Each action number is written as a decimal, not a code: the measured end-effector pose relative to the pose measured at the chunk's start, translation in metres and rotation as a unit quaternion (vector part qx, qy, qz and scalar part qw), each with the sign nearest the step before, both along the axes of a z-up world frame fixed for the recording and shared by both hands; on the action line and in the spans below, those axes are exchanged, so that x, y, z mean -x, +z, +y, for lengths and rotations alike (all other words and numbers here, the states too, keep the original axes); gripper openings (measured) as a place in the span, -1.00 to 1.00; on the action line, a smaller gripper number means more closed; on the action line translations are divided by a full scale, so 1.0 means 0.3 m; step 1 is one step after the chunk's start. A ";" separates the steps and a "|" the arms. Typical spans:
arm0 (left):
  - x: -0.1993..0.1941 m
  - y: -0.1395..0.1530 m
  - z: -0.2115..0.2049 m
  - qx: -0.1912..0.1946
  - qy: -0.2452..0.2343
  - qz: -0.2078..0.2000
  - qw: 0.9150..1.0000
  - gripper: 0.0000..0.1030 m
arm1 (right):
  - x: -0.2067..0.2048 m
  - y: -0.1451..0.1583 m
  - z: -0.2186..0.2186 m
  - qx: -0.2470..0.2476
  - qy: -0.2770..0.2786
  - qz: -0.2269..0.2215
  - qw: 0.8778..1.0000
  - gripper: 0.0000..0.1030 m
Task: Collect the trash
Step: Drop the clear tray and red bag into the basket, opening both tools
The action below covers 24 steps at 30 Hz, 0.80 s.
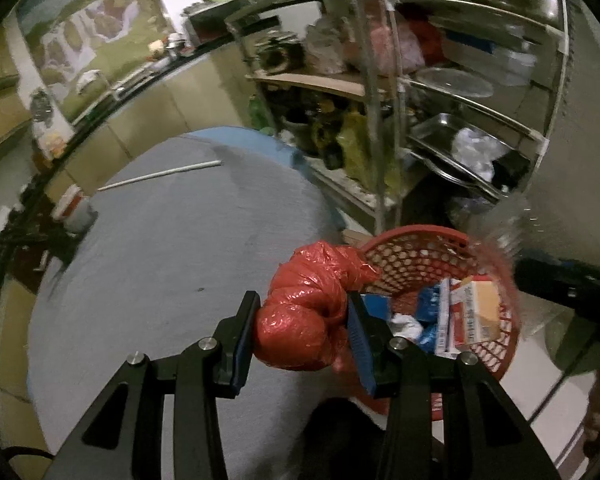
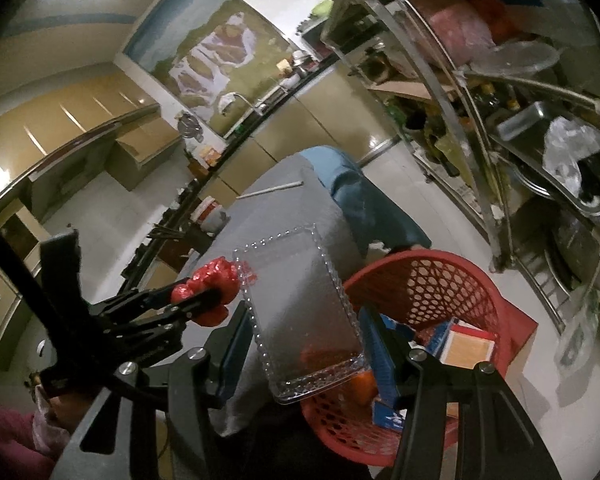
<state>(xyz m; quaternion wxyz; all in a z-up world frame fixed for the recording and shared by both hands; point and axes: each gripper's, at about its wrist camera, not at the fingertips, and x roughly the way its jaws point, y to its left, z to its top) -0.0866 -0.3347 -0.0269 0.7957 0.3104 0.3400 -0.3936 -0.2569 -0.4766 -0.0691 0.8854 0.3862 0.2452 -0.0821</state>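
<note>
Nothing is reading clearly in either view. A carton [image 1: 476, 312] lying in the red basket [image 1: 412, 256] is showing dark printed characters down its white side, but they are blurring past legibility, and the blue packet [image 2: 388, 416] in the same basket is bearing a small white mark that cannot be made out.

Our right tongs [image 2: 306, 344] clamp a clear plastic tray [image 2: 300, 312] by its long sides, tilted above the edge of the grey worktop [image 2: 292, 208]. Just right of it, a red mesh basket [image 2: 428, 280] holds cartons [image 2: 466, 346]. At left, our left tongs [image 2: 204, 300] grip a crumpled red plastic bag [image 2: 216, 278].
</note>
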 end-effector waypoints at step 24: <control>-0.157 0.068 0.397 0.067 0.126 0.031 0.989 0.31 | -0.116 -0.008 0.086 -0.040 -0.017 0.007 0.999 0.43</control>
